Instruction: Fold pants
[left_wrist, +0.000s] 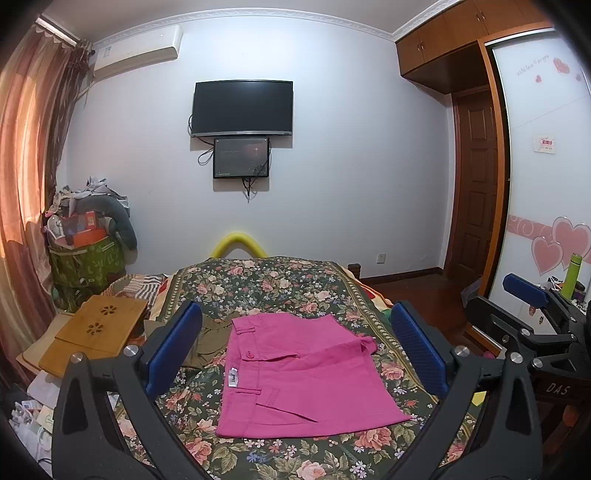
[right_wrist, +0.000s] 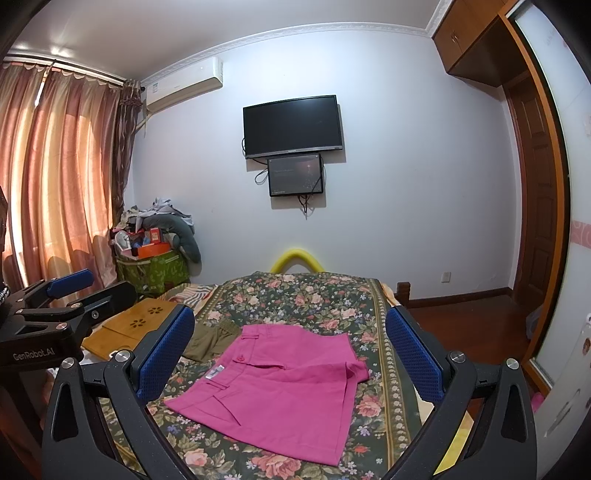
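Nearest the lens, the left gripper (left_wrist: 293, 350) has its blue-padded fingers (left_wrist: 173, 347) spread wide and holds nothing; it hangs above the bed with the pants showing between the pads. The right gripper (right_wrist: 290, 354) is the same: jaws wide apart, empty, raised over the bed. Each gripper also shows at the edge of the other's view, off to the side of the bed.

The pink pants (left_wrist: 303, 373) lie folded flat on the floral bedspread (left_wrist: 280, 284), waistband and its white label toward the left, touched by neither gripper. Just beyond their left corner, a crumpled olive garment (left_wrist: 210, 339) lies partly under them.

Left of the bed sits a wooden lap desk (left_wrist: 98, 332), and behind it a green bag (left_wrist: 86, 262) piled with clutter. On the far wall hang a dark TV (left_wrist: 242, 107) and a smaller screen (left_wrist: 241, 157) below it.
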